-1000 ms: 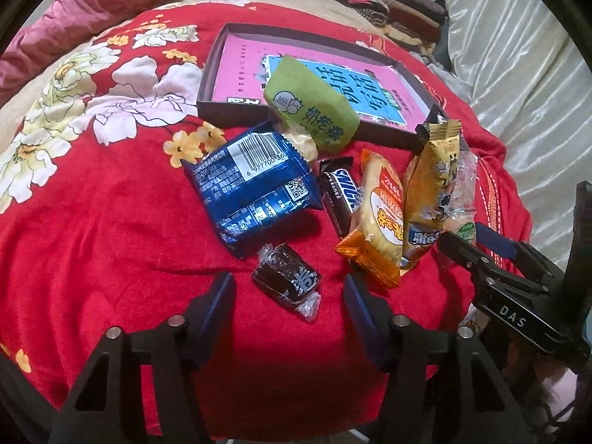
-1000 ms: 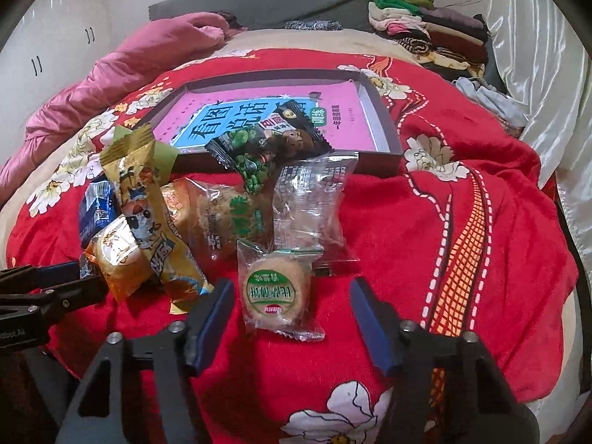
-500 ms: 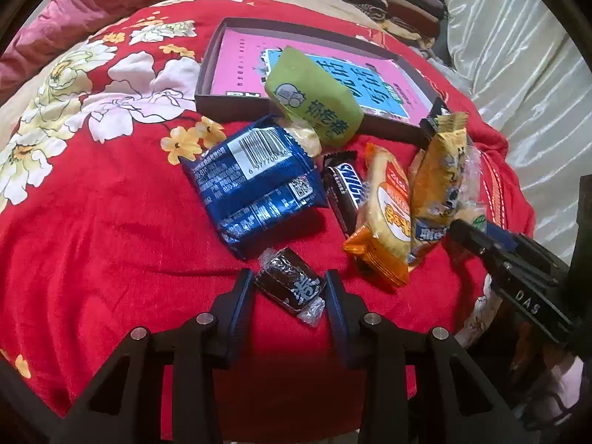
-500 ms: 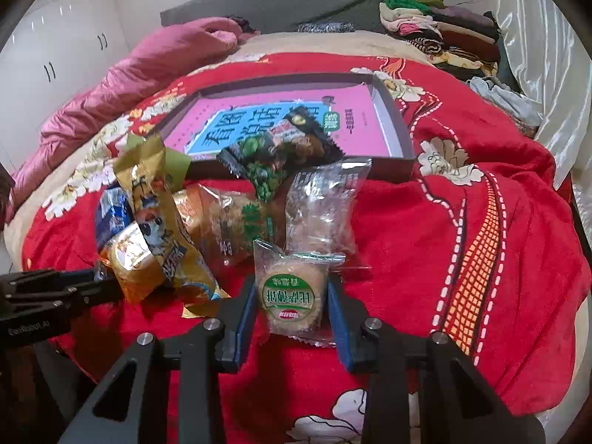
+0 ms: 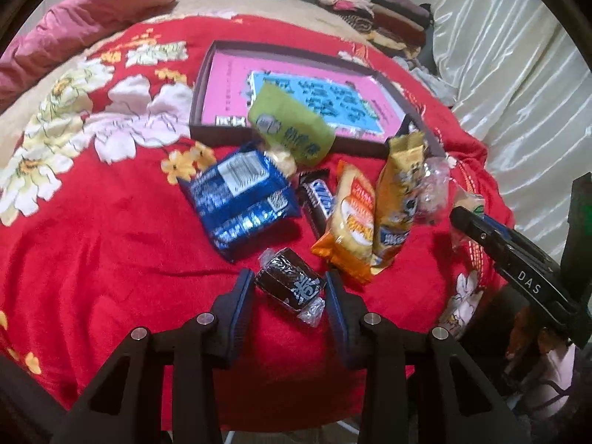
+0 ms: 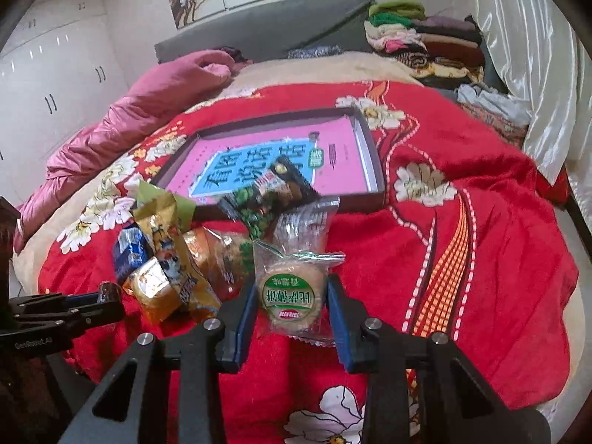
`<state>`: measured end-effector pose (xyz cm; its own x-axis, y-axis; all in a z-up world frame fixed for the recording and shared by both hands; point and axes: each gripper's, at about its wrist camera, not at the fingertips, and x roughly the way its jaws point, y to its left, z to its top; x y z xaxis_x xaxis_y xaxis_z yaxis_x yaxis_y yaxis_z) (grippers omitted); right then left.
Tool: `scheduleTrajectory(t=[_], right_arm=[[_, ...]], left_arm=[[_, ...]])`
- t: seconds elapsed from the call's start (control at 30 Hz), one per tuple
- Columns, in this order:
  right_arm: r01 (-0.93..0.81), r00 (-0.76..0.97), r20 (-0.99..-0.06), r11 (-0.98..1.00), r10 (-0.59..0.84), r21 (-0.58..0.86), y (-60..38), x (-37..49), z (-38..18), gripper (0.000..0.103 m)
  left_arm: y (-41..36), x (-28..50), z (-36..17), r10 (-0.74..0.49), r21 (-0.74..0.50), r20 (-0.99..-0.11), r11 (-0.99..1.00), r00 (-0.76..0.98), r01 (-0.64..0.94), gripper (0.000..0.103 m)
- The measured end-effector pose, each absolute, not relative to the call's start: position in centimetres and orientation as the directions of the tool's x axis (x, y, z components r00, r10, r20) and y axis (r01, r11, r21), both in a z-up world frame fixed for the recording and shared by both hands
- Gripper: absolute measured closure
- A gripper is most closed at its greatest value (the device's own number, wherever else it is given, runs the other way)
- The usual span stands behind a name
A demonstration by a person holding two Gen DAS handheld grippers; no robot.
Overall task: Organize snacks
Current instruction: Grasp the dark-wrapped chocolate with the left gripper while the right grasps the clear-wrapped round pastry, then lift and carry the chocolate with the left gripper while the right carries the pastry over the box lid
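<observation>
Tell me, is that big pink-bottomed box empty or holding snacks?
Cannot tell for sure: the box shows a mostly bare pink floor, but a green-pea packet covers its front edge.

Both views: even indoor light, soft shadows. Glare on curtain (image 5: pixel 518 74) at right. Slight motion blur on snack print. Fisheye bending, black vignette corners.

- Red floral blanket (image 6: pixel 462 192) covers the bed.
- Pink quilt (image 6: pixel 148 111) bunched along its far left edge.
- Folded clothes (image 6: pixel 425 44) stacked by the headboard (image 6: pixel 259 33).
- White curtain (image 5: pixel 518 74) hangs beside the bed.
- White wardrobe (image 6: pixel 55 74) behind.
</observation>
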<state>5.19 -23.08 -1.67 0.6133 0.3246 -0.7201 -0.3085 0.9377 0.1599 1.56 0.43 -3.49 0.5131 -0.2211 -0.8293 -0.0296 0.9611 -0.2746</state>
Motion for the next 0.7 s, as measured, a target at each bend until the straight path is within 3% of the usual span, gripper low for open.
scheduleTrajectory(t=[0.7], right_arm=[[-0.312,0.692,-0.632,0.934,0.349,0.173,-24.2,6.9,0.8,0.066]], left_arm=[[1.1,2.7,-0.1,-0.18,-0.252,-0.78,0.967,0.599,-0.037,0.063]])
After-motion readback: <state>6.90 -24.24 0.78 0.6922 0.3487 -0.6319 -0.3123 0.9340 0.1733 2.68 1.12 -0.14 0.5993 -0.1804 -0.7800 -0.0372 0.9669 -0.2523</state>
